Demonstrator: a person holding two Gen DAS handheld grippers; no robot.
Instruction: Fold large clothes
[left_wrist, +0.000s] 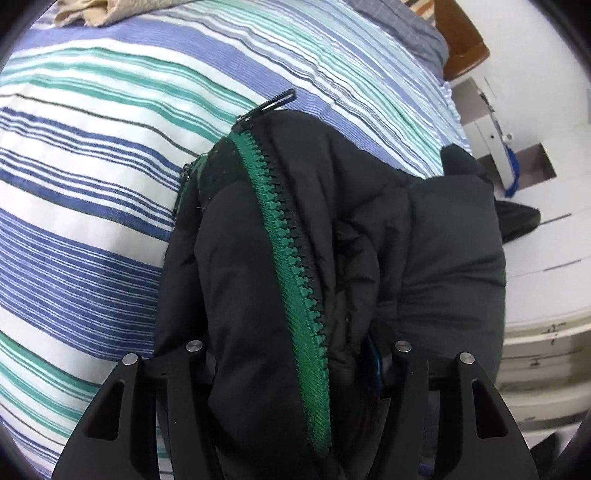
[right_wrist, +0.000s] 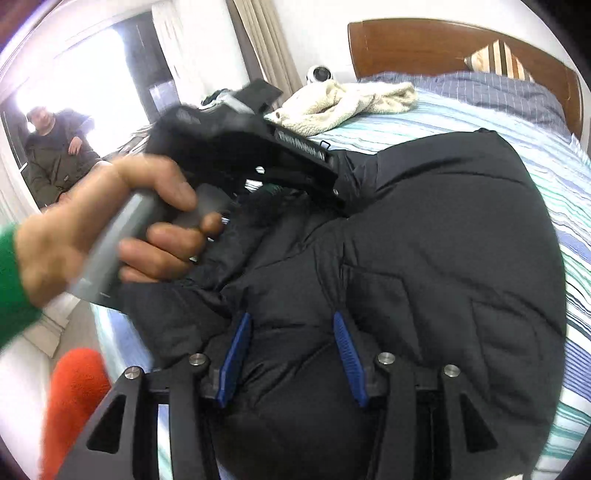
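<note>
A black padded jacket (left_wrist: 354, 229) with a green zipper (left_wrist: 291, 251) lies bunched on the striped bed. In the left wrist view the jacket fills the gap between my left gripper's (left_wrist: 295, 365) fingers, which clamp a thick fold along the zipper; most of the pads are hidden by cloth. In the right wrist view the jacket (right_wrist: 424, 258) covers the bed, and my right gripper (right_wrist: 291, 354) has its blue pads (right_wrist: 347, 354) pressed into a puffy fold. The left gripper (right_wrist: 332, 173), held by a hand, shows there biting the jacket's far edge.
The striped sheet (left_wrist: 92, 206) spreads left. A beige garment (left_wrist: 92, 11) lies at the far edge, and also shows in the right wrist view (right_wrist: 351, 103) near the wooden headboard (right_wrist: 443, 44). White floor and furniture (left_wrist: 546, 266) lie right of the bed. A person (right_wrist: 55, 155) sits by the window.
</note>
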